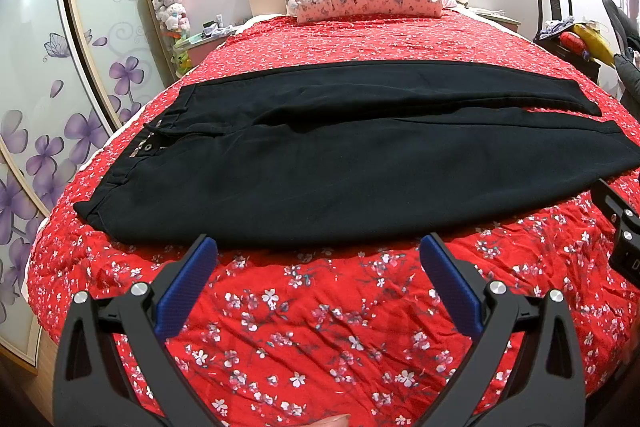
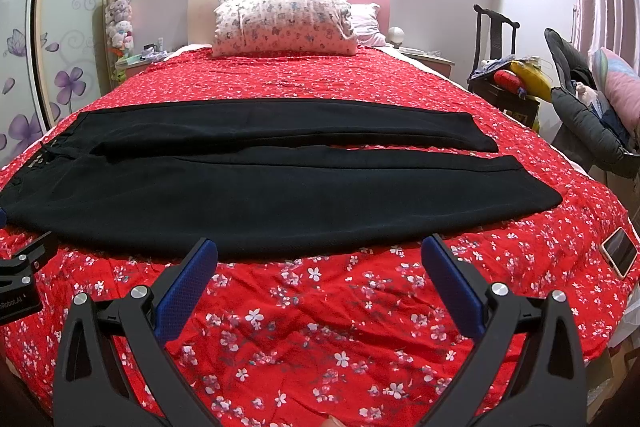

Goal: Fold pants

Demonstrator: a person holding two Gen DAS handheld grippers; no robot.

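Black pants (image 1: 320, 155) lie flat across the red floral bed, waistband at the left, both legs running right, slightly apart at the cuffs. They also show in the right wrist view (image 2: 280, 187). My left gripper (image 1: 319, 247) is open and empty, hovering just short of the near edge of the near leg, toward the waist side. My right gripper (image 2: 320, 251) is open and empty, just short of the same near edge, toward the cuff side. The right gripper's body shows at the right edge of the left view (image 1: 620, 227).
The red floral bedspread (image 2: 320, 327) covers the bed. A patterned pillow (image 2: 284, 23) lies at the headboard. A phone (image 2: 619, 251) lies at the bed's right edge. A chair with clutter (image 2: 516, 79) stands on the right. A wardrobe with purple flowers (image 1: 60, 107) stands on the left.
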